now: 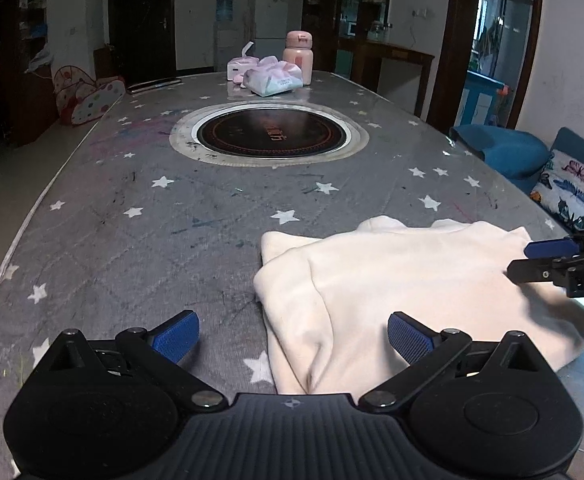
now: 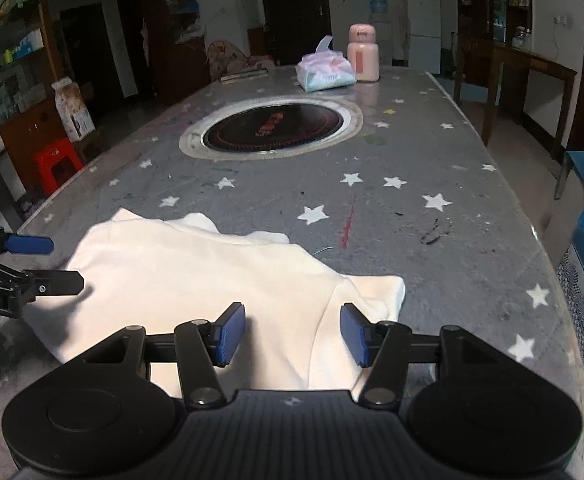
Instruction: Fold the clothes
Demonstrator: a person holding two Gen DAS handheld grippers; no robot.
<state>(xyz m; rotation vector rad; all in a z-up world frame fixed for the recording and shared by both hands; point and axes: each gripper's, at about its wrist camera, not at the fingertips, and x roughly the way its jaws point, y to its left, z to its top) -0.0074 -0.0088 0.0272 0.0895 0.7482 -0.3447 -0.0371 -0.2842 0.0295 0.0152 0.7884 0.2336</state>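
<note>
A cream-white garment (image 1: 404, 288) lies folded on the grey star-patterned table (image 1: 152, 240); it also shows in the right wrist view (image 2: 196, 280). My left gripper (image 1: 292, 338) is open and empty, just above the garment's near left edge. My right gripper (image 2: 292, 334) is open and empty, over the garment's near right corner. In the left wrist view the right gripper (image 1: 532, 260) comes in from the right over the cloth. In the right wrist view the left gripper (image 2: 52, 262) comes in from the left over the cloth.
A round black hotplate (image 1: 270, 134) is set into the table's middle. At the far end stand a pink bottle (image 1: 298, 56) and tissue packs (image 1: 272, 76). A blue sofa with a butterfly cushion (image 1: 572, 192) is at the right. A red stool (image 2: 56, 164) is at the left.
</note>
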